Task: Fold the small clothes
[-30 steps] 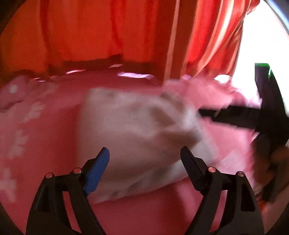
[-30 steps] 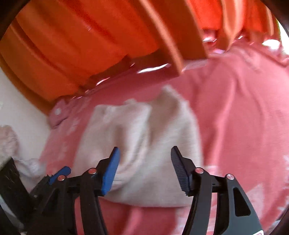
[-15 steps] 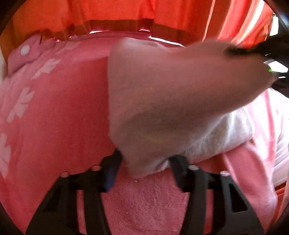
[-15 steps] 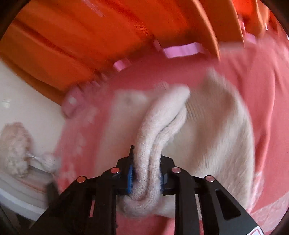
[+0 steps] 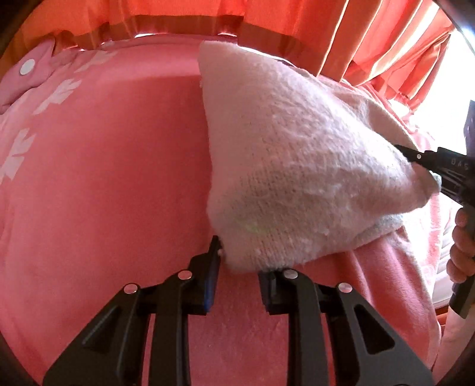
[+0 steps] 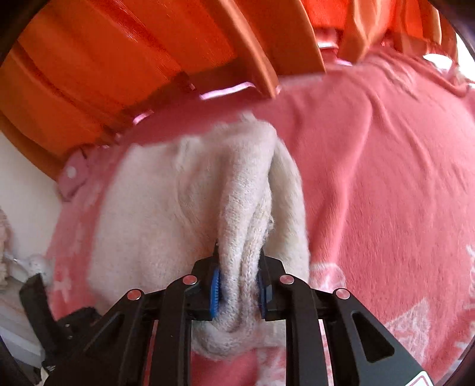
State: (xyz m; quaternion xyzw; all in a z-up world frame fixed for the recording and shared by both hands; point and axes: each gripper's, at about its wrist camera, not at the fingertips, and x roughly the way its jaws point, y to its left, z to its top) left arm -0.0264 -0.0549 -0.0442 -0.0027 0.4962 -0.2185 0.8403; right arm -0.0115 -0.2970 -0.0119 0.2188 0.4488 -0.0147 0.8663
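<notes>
A small cream knitted garment (image 5: 297,166) lies on a pink blanket (image 5: 104,178). My left gripper (image 5: 242,264) is shut on its near corner and holds that edge lifted. My right gripper (image 6: 239,282) is shut on a bunched fold of the same garment (image 6: 166,213), lifted above the blanket (image 6: 386,193). In the left wrist view the right gripper (image 5: 436,169) shows at the right, gripping the garment's other corner, so the cloth hangs stretched between the two.
Orange-red curtains (image 5: 297,20) hang behind the bed. White snowflake patterns mark the blanket's left side (image 5: 17,148). A white wall and a fluffy cream object (image 6: 6,237) are at the left of the right wrist view.
Both grippers went from open above the flat garment to shut on its edges. The garment's near edge has been lifted off the blanket.
</notes>
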